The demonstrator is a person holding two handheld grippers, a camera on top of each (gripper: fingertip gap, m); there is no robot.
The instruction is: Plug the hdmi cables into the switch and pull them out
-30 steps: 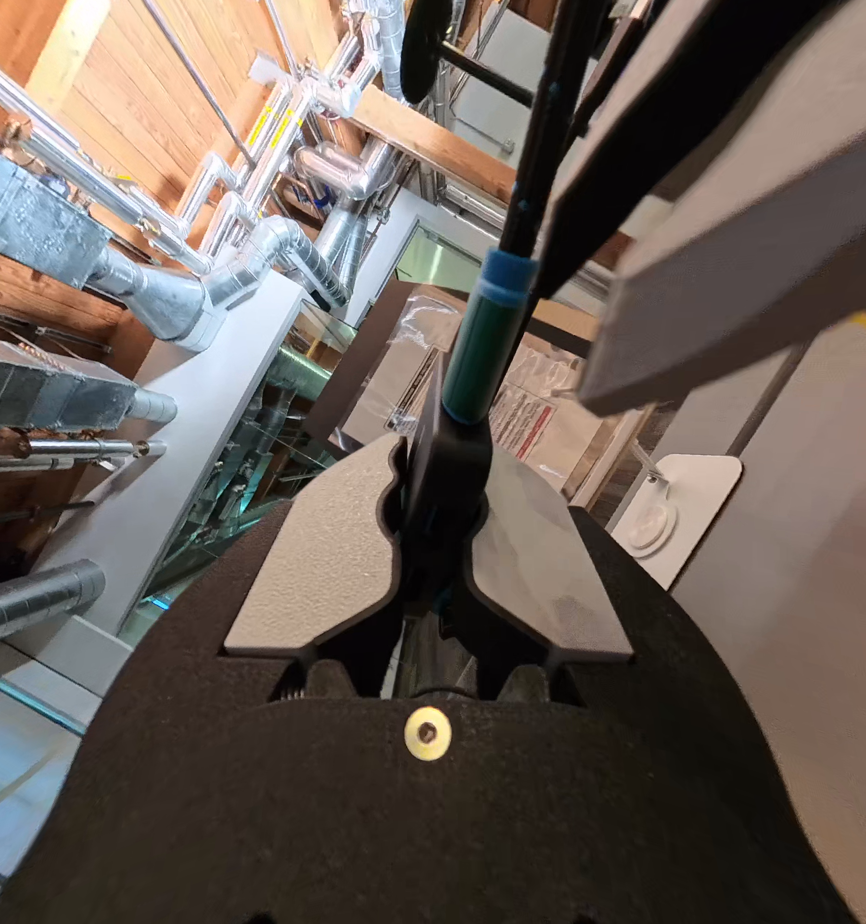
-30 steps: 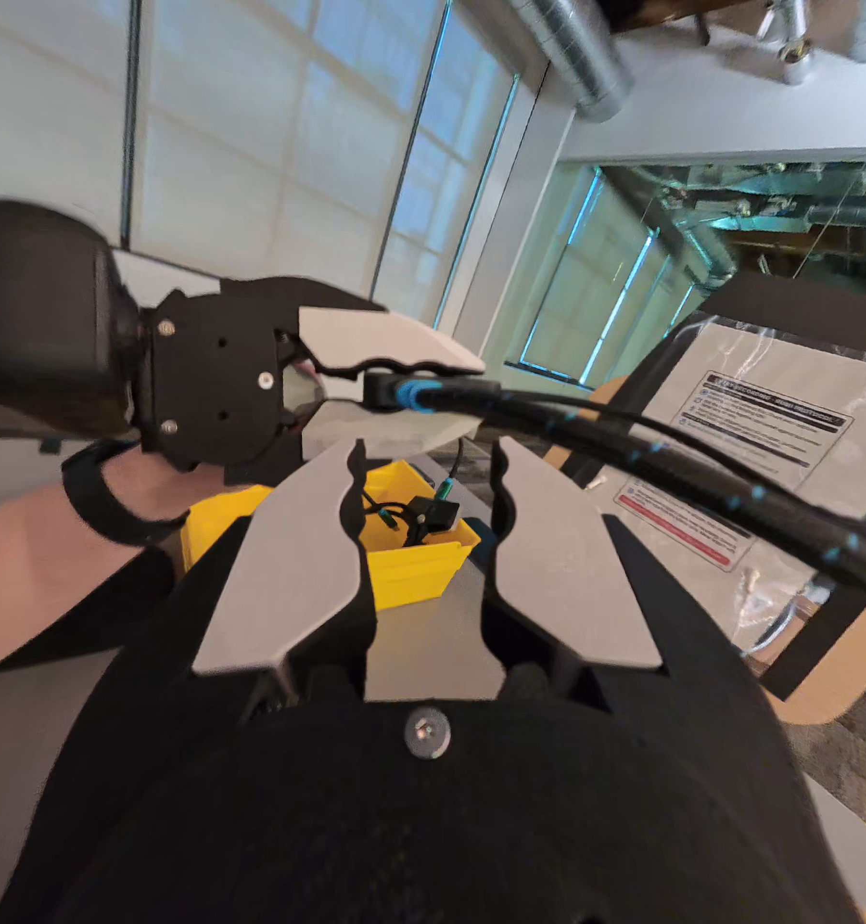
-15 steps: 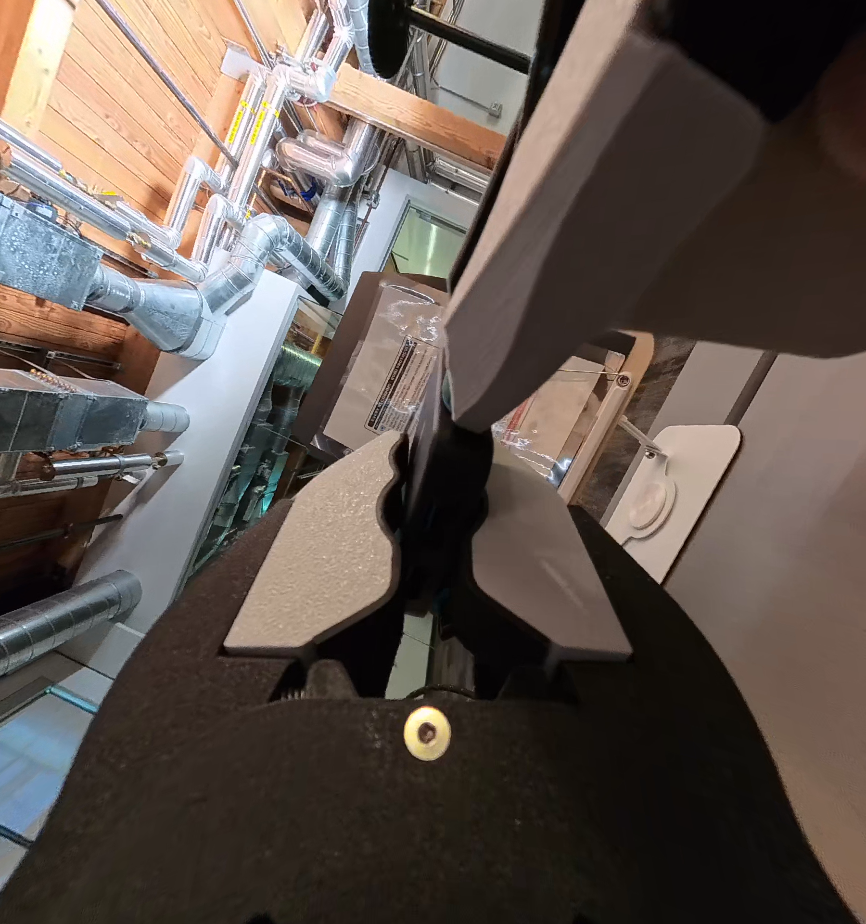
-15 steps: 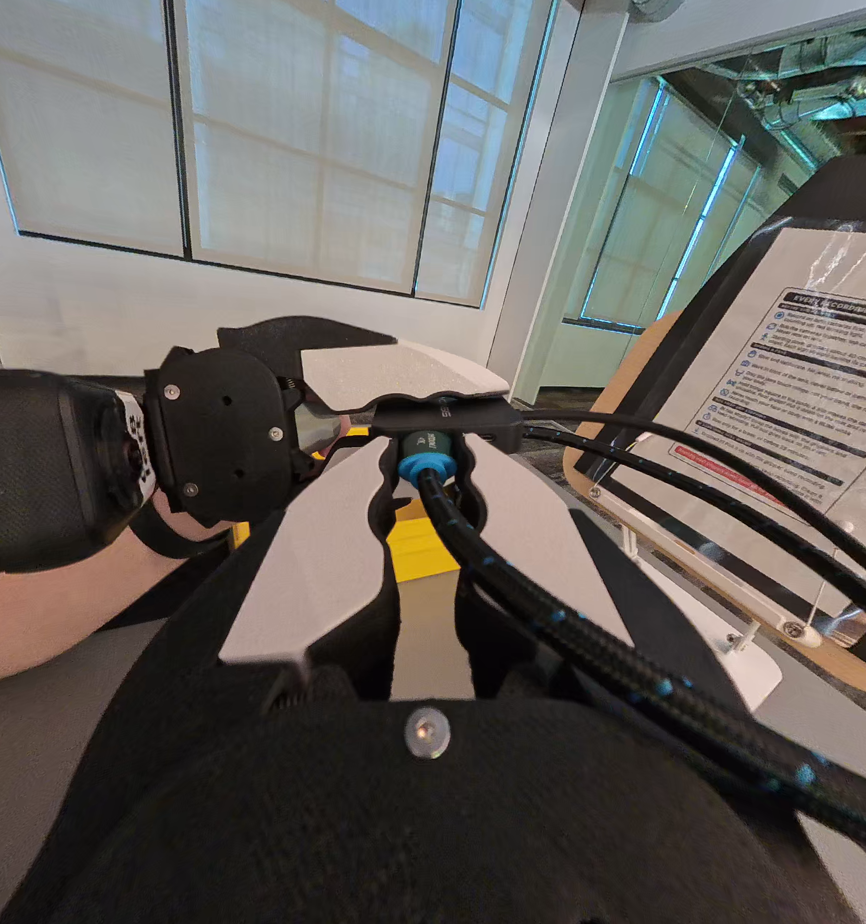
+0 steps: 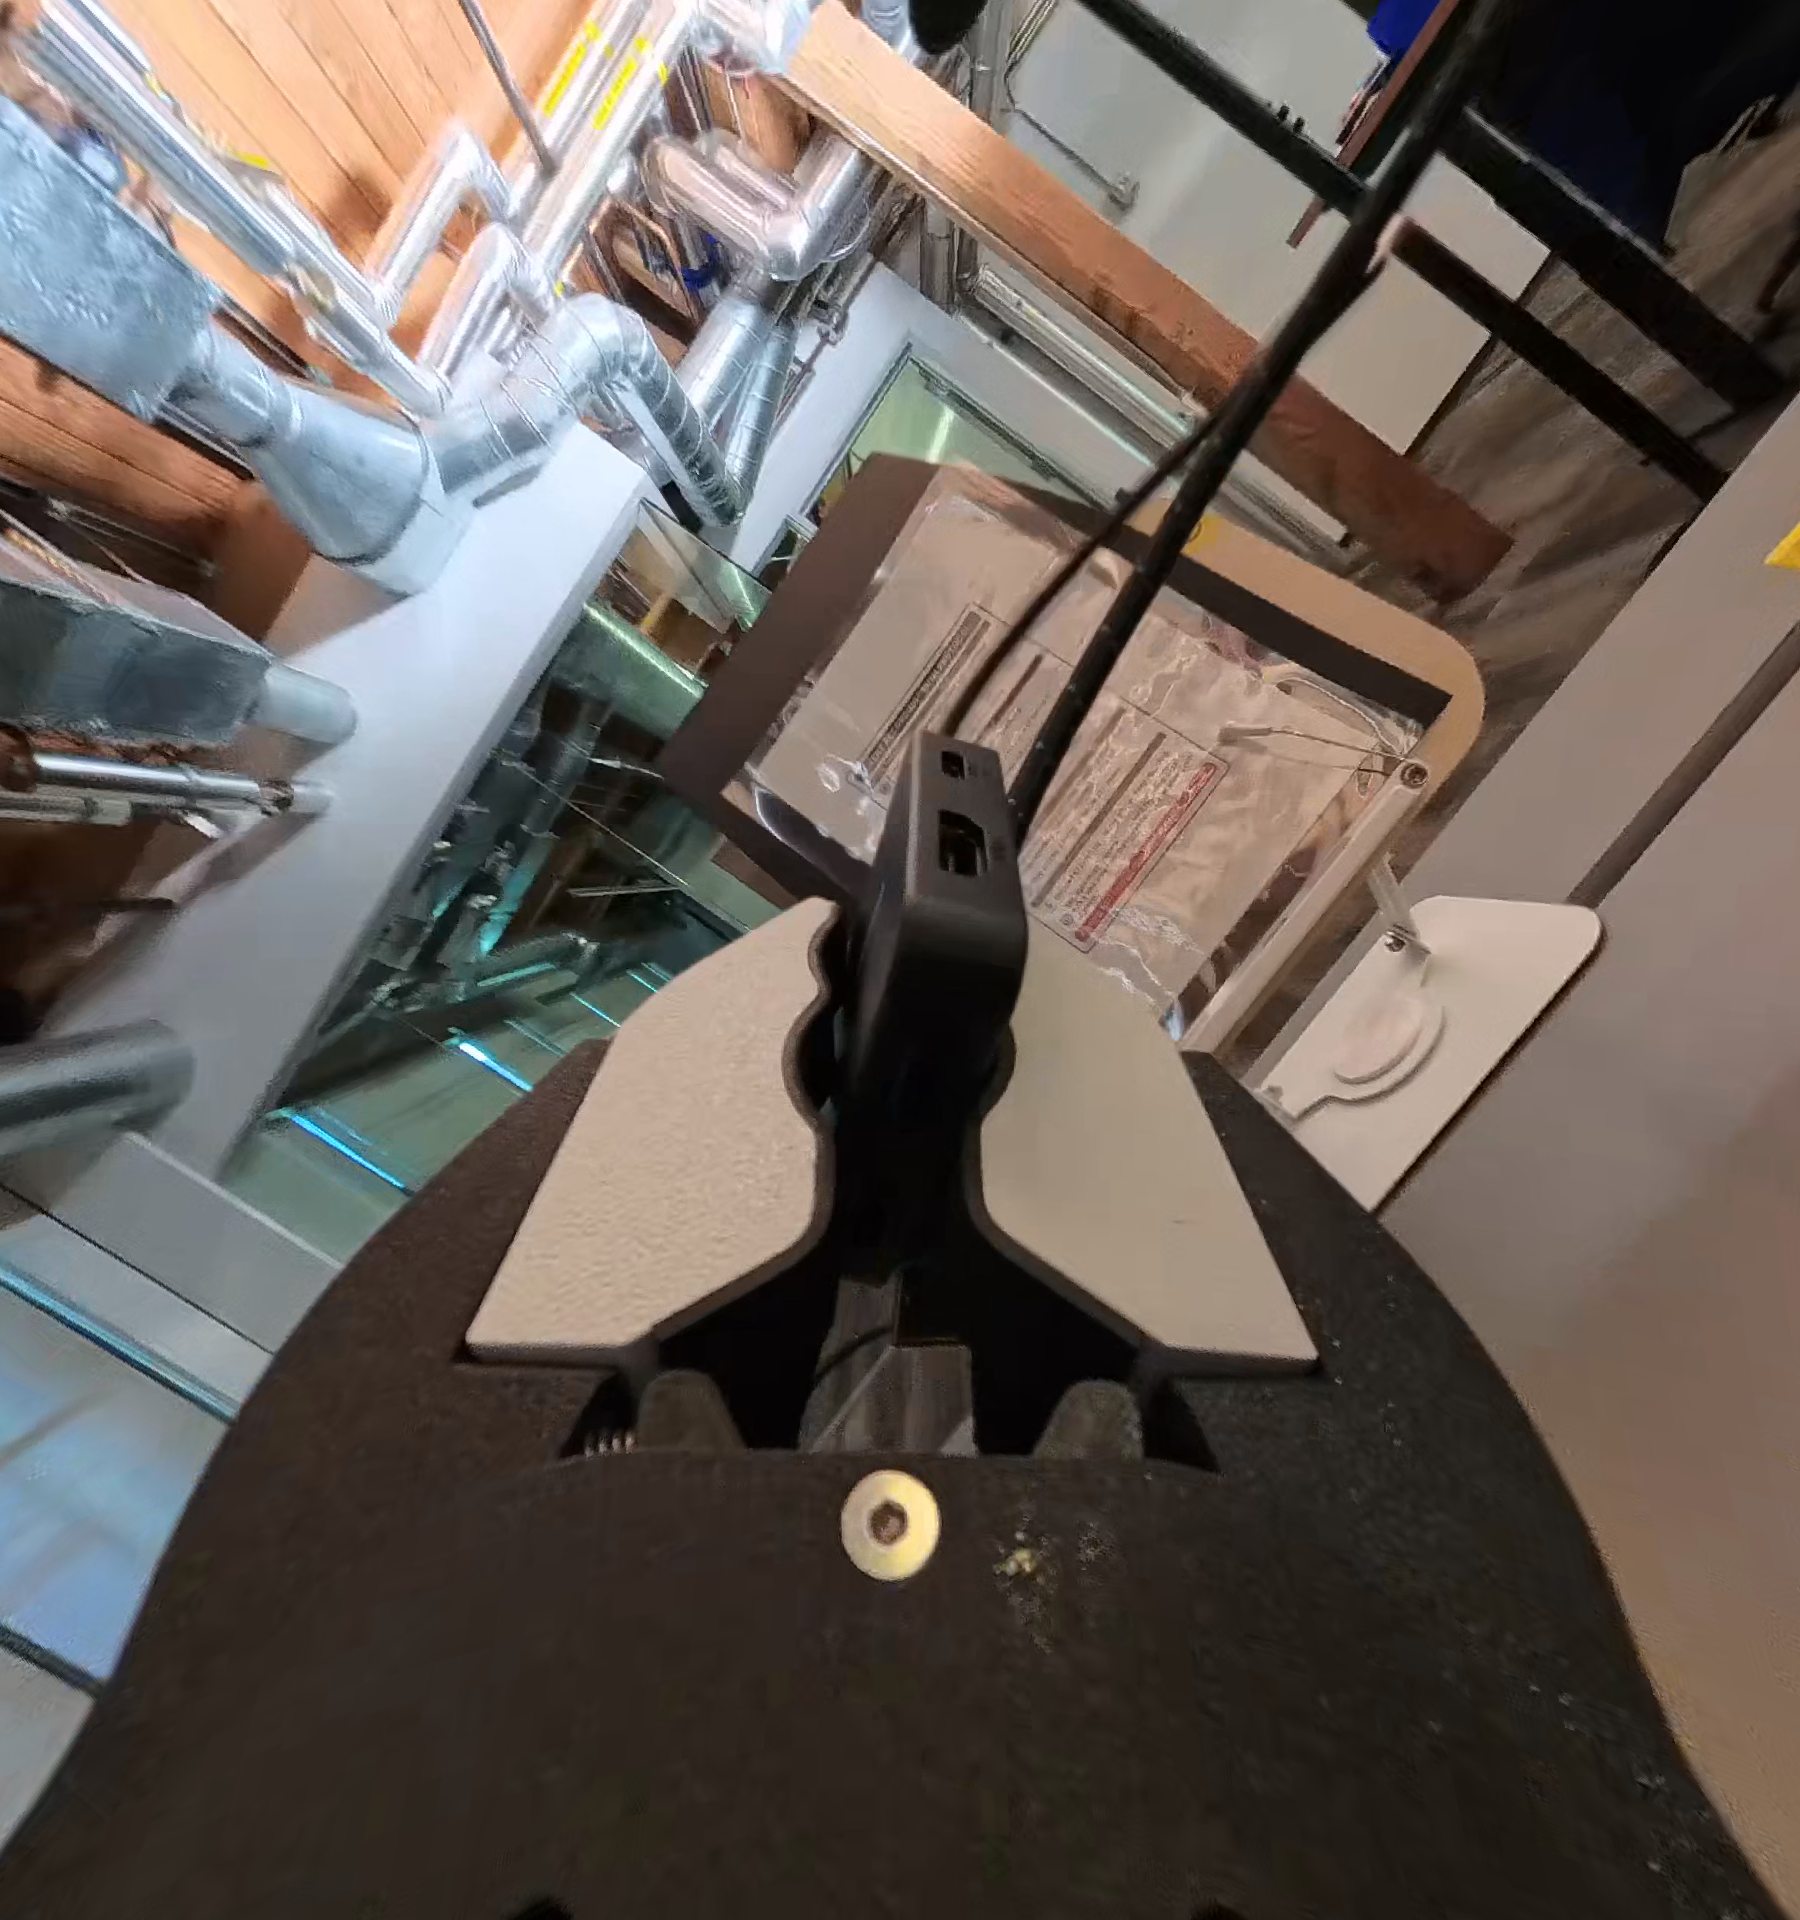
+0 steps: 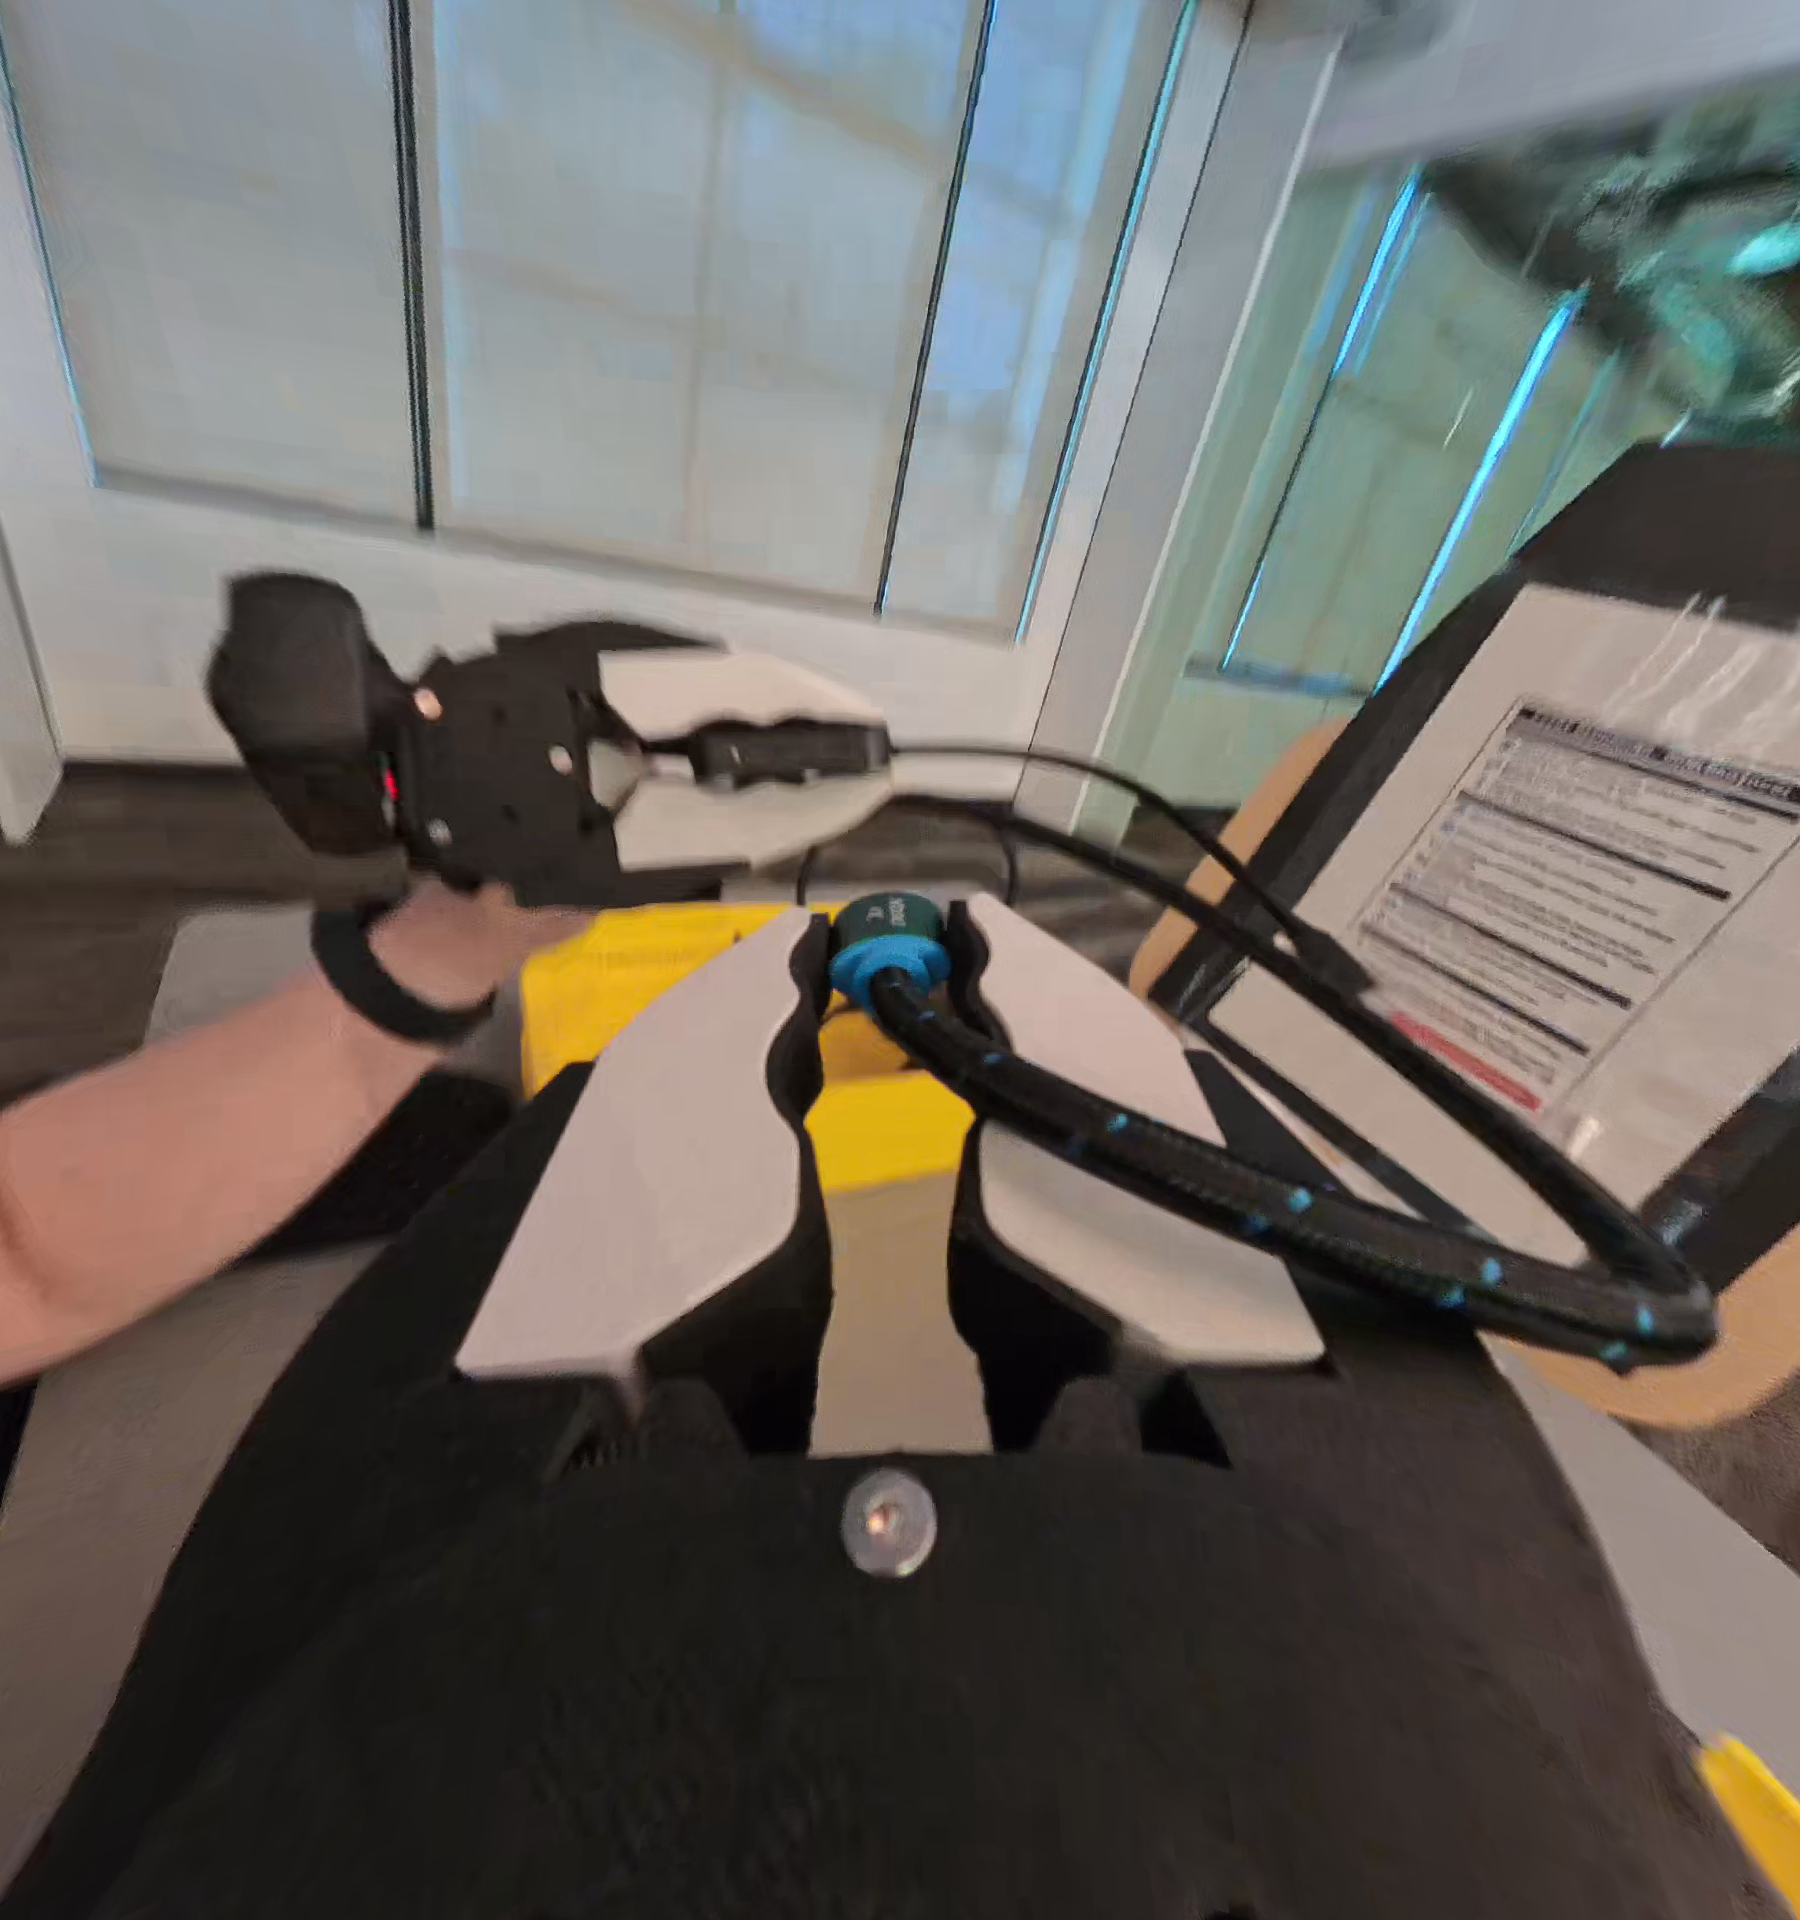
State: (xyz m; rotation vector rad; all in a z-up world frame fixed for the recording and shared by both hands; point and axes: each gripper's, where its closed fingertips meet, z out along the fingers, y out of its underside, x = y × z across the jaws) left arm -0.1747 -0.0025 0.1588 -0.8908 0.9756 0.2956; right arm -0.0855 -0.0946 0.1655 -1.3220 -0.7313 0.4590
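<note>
My left gripper is shut on the small black switch, held up in the air; an empty port faces the camera and black cables rise from its far end. In the right wrist view the left gripper shows at the upper left, still holding the switch. My right gripper is shut on the green and blue plug of a braided black HDMI cable, which loops to the right. The plug is apart from the switch, lower and to its right.
A yellow bin stands on the grey table behind my right gripper. A framed sheet on a white stand is at the right; it also shows in the left wrist view. A person's forearm holds the left gripper. Some 12 cm of space lies between my two pairs of fingers.
The right gripper closed on the plug at the switch, then pulled it out and drew back and down. The switch's near port now stands empty. The left gripper kept its hold.
</note>
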